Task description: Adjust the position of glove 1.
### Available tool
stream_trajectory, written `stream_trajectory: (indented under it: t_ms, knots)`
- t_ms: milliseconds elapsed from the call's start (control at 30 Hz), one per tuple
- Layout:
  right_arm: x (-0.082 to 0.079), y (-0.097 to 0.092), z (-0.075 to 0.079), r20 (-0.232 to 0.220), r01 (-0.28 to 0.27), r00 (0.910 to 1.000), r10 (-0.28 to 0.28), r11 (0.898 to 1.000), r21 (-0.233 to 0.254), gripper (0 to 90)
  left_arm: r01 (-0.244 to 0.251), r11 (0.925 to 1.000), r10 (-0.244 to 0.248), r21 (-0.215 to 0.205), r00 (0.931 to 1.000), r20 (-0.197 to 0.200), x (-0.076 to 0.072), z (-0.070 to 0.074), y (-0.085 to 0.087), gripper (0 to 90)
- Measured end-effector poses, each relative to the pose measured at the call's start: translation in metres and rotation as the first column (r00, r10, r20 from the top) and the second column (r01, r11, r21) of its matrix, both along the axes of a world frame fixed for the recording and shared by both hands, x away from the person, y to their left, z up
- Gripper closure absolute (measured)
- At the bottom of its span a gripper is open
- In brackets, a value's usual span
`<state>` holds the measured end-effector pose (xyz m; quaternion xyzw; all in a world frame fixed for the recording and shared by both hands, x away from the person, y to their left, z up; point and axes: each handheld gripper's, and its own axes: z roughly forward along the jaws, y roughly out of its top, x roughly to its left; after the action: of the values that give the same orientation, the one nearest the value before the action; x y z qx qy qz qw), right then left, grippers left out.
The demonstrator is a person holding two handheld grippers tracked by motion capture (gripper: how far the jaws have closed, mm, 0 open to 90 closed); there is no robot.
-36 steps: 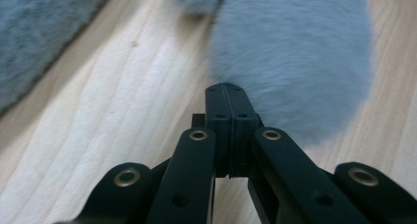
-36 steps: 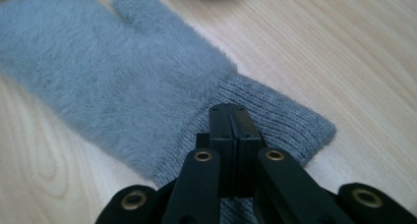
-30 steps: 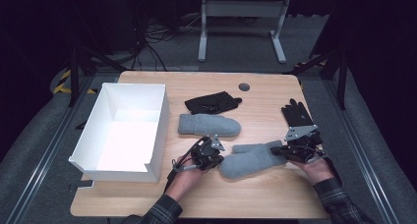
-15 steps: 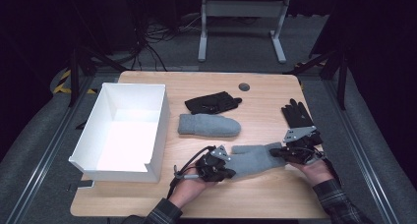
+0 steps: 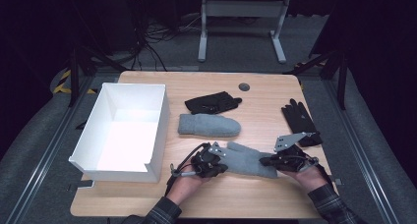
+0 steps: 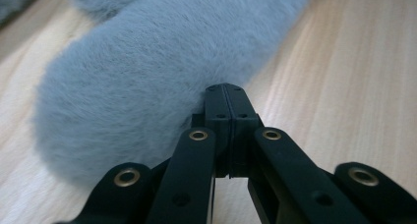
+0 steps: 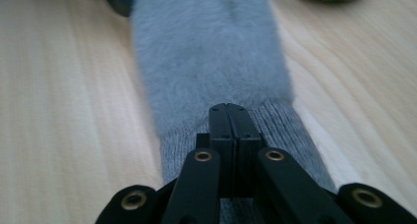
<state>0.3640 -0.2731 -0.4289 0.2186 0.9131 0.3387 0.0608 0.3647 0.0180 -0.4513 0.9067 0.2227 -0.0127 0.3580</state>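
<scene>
Two grippers are pinching one grey mitten (image 5: 248, 160) lying flat at the table's (image 5: 255, 199) near edge: the left gripper (image 5: 216, 161) is clamping its fingers on the fluffy tip, the right gripper (image 5: 268, 161) on the ribbed cuff. Beyond it a second grey mitten (image 5: 209, 125) is lying beside the white box (image 5: 147, 135), with black gloves (image 5: 212, 102) farther back.

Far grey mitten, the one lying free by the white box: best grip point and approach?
Take the grey mitten at its ribbed cuff end, nearest the white box. It lies flat, lengthwise across the table, so come from above at that end with jaws across the cuff edge. The black glove lies close behind it.
</scene>
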Motion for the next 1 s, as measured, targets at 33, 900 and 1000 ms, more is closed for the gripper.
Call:
stream_trajectory:
  t_ms: [33,900,1000]
  knots:
    - [-0.002,0.003,0.0,-0.005,-0.012,0.9999,0.012,1.0,0.004,90.0,0.0,1.0,0.0,0.0,1.0,0.0,0.0,0.0,0.0,90.0]
    - [0.003,0.004,-0.009,-0.053,-0.072,0.996,0.071,0.997,-0.005,90.0,0.004,0.9998,-0.004,0.022,0.9999,-0.013,0.005,-0.003,-0.002,90.0]
    - [-0.001,0.012,-0.011,-0.068,-0.117,0.9907,0.117,0.993,0.002,90.0,0.015,0.9995,-0.014,0.026,0.9998,-0.016,0.004,-0.004,-0.004,90.0]
